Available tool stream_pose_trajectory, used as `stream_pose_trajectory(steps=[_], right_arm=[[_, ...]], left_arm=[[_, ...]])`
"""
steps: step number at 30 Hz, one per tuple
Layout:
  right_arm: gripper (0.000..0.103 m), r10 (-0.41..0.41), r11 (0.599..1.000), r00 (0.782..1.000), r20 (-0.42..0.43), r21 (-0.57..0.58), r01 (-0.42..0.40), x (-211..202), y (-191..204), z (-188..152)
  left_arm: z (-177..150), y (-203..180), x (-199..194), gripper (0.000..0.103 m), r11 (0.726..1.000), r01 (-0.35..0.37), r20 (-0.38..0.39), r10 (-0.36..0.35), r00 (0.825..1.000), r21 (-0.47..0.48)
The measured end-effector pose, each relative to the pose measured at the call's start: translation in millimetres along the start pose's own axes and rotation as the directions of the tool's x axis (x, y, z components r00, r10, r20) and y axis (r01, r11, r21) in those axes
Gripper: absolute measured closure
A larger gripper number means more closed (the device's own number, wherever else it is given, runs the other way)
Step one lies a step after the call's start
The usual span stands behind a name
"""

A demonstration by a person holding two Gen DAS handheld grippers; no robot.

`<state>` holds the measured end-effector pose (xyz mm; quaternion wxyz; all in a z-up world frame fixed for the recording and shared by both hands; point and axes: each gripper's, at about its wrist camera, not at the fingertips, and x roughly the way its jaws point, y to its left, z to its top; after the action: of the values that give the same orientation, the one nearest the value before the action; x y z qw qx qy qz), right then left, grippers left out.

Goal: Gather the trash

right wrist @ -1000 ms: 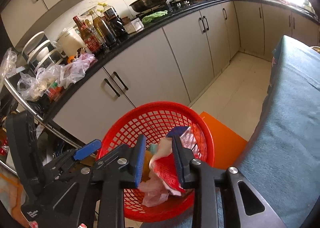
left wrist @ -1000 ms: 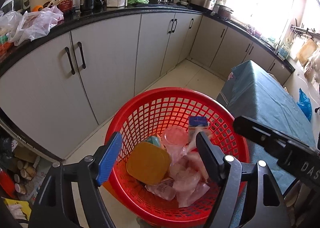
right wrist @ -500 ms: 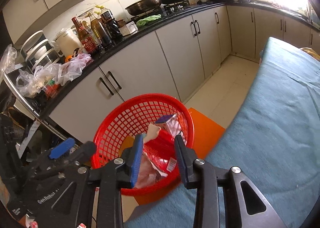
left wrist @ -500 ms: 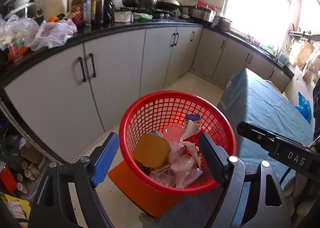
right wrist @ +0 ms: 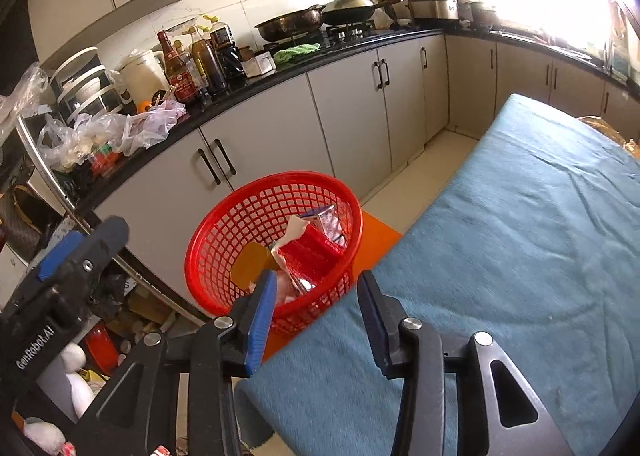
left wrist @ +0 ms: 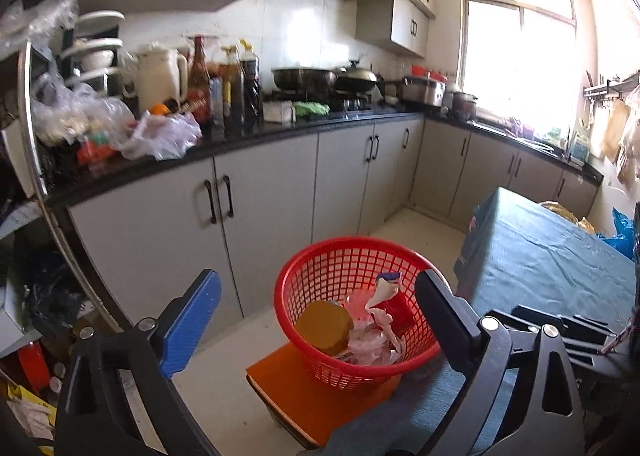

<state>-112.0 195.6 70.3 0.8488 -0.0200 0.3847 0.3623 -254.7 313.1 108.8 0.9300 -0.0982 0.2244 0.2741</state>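
Teal cloth-covered table (right wrist: pixel 520 256) filled the right side of the right wrist view. Red plastic mesh basket (left wrist: pixel 352 256) stood on an orange flat-topped stool (left wrist: pixel 304 396) just beside the table's edge, near the grey cabinets. Trash lay inside the basket: red wrapper (right wrist: pixel 312 256), round yellow lid (left wrist: pixel 326 324), crumpled pinkish wrappers (left wrist: pixel 370 344). Left gripper (left wrist: pixel 316 320) had just been opening; jaws wide, nothing between. Right gripper (right wrist: pixel 318 308) had just been opening; jaws part-spread, empty.
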Motion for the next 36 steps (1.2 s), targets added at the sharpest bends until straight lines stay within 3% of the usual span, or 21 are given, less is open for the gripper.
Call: stream_pose_trajectory(steps=[10,18,27,36], right_arm=[[0.047,-0.073,0.997,0.997,0.039,-0.019,0.073,-40.5,2.2,-30.1],[0.043,-0.108,0.994,0.993,0.053,-0.016,0.109,-63.9,4.1,-56.0],[0.042,-0.140,0.990,0.988,0.057,-0.015,0.141,-78.6,2.1,-85.1],[0.037,-0.168,0.985,0.984,0.053,-0.016,0.169,-87.4,-3.2,-109.4]], left_arm=[[-13.5,-0.9,-33.2,0.005,0.993,-0.114,0.022,0.115,0.993,-0.011],[-35.3,-6.2,-61.3,0.001,0.984,-0.171,0.068,0.168,0.983,0.044],[-60.7,-8.8,-79.3,0.000,0.990,-0.116,-0.001,0.116,0.993,0.076],[-76.7,-9.4,-86.6,0.000,0.990,-0.102,-0.062,0.108,0.992,0.097]])
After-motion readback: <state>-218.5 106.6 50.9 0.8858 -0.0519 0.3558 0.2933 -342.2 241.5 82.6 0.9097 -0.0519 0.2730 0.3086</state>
